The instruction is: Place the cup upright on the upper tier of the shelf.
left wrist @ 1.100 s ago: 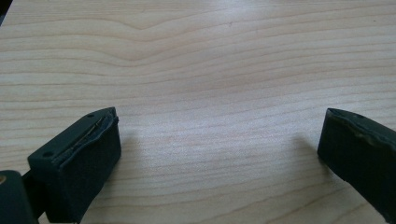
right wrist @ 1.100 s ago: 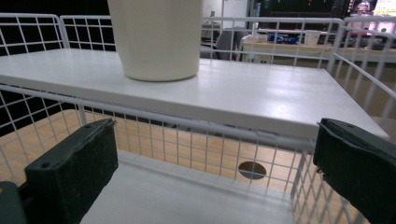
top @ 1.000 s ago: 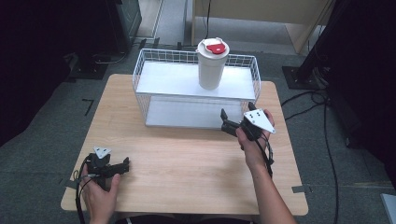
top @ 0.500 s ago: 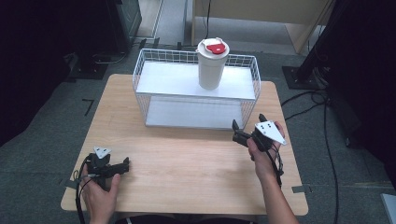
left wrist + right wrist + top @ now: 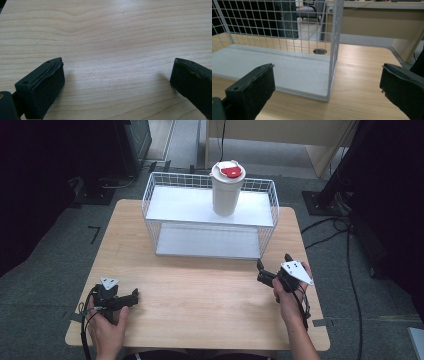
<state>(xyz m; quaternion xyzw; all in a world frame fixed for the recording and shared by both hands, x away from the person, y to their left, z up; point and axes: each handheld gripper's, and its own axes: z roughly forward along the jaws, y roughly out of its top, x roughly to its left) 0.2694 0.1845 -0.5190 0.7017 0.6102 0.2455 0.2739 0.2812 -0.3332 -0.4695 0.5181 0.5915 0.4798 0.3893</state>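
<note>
A white cup (image 5: 227, 190) with a white lid and a red tab is seen upright on the upper shelf of a white wire rack (image 5: 210, 215), which stands at the 12 o'clock part of the wooden tabletop (image 5: 200, 295). The cup is placed toward the right half of that shelf and nothing is touching it.

The right claw (image 5: 261, 271) is held low over the tabletop at about 4 o'clock, just in front of the right front corner of the rack, well apart from the cup. Its jaws are spread wide and nothing is between them; in the right gripper view the lower white board (image 5: 274, 67) of the rack and its corner post are seen between the 2 jaws.

The left claw (image 5: 134, 298) is rested at about 8 o'clock near the front edge. It is also released, with only bare wood (image 5: 112, 50) seen between its 2 jaws.
</note>
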